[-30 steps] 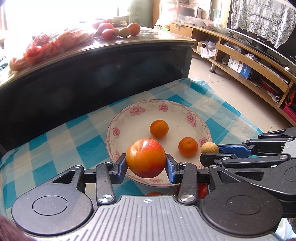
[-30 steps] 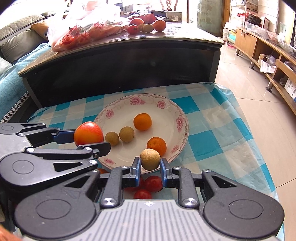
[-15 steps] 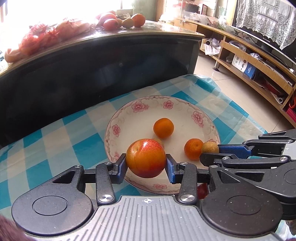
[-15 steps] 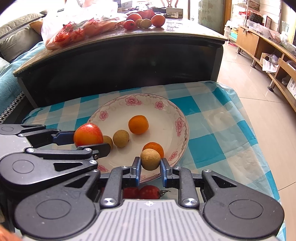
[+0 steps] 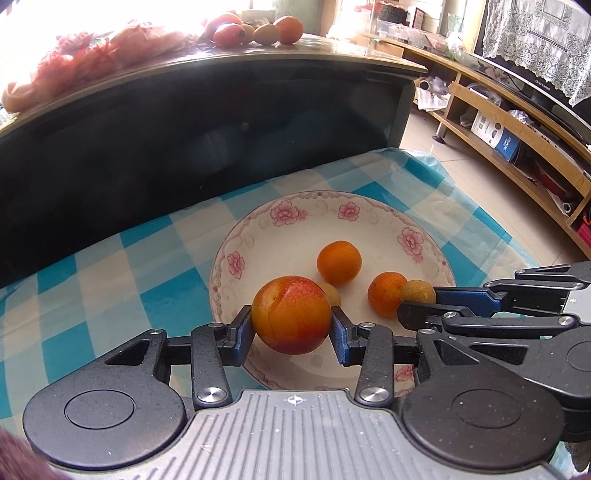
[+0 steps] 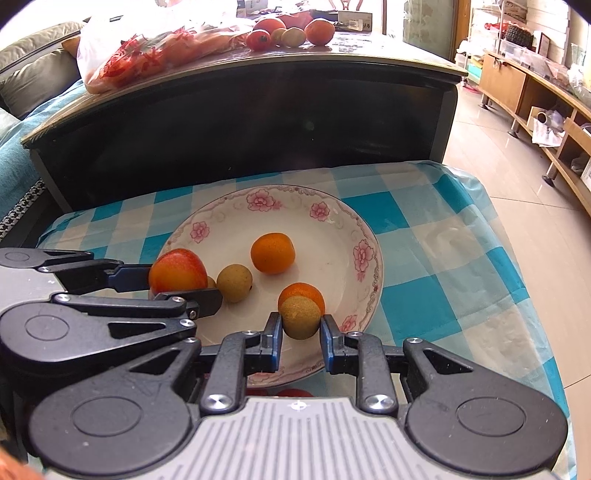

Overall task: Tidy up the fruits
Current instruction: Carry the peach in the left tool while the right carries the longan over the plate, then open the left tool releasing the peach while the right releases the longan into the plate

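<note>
My left gripper (image 5: 291,326) is shut on a red-orange peach (image 5: 291,314) and holds it over the near left part of a white plate with pink flowers (image 5: 280,214). The same peach (image 6: 177,270) shows at the left of the right wrist view. My right gripper (image 6: 300,326) is shut on a small brown longan (image 6: 300,316), over the plate's (image 6: 258,201) near right rim. On the plate lie two tangerines (image 6: 272,253) (image 6: 304,291) and a loose longan (image 6: 234,283). A second loose longan behind the peach is mostly hidden.
The plate sits on a blue and white checked cloth (image 6: 436,258). Behind it rises a dark table (image 6: 258,110) with a bag of red fruit (image 6: 147,55) and loose fruit (image 6: 291,33) on top. Red cherry tomatoes (image 6: 291,392) peek out under my right gripper. Wooden shelves (image 5: 517,147) stand at the right.
Both grippers have moved forward and slightly down over the plate, each still gripping its fruit. The plate now fills more of both views.
</note>
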{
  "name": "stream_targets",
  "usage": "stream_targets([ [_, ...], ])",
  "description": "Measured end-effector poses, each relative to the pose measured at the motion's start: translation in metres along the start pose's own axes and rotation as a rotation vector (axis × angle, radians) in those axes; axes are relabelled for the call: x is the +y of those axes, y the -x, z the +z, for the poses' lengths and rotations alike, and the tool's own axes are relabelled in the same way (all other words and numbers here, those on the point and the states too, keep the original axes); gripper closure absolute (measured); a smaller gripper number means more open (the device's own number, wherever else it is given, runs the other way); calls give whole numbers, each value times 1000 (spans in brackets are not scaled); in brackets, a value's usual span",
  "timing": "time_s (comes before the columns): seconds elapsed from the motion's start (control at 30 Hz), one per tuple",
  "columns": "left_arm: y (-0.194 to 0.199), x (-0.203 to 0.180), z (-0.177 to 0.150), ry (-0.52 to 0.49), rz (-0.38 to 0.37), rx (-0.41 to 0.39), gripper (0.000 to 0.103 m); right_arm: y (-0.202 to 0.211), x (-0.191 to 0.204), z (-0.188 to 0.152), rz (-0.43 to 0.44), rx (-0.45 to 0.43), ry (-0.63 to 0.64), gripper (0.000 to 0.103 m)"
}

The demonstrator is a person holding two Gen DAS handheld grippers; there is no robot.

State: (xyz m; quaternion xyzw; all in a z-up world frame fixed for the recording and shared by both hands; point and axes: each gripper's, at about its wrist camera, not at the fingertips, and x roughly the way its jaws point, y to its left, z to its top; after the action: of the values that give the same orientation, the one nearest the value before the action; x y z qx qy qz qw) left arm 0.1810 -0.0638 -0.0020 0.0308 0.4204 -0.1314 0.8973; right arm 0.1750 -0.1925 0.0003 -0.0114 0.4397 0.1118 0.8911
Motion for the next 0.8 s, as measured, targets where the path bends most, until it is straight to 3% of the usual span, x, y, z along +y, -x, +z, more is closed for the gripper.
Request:
stream_targets([
  [0.53, -19, 2, 22, -1, 1, -20, 53, -19, -11, 19, 0, -40, -25, 75],
  [0.8, -21, 3, 14, -11, -9, 5, 52, -22, -13, 20, -8, -45, -22, 75],
])
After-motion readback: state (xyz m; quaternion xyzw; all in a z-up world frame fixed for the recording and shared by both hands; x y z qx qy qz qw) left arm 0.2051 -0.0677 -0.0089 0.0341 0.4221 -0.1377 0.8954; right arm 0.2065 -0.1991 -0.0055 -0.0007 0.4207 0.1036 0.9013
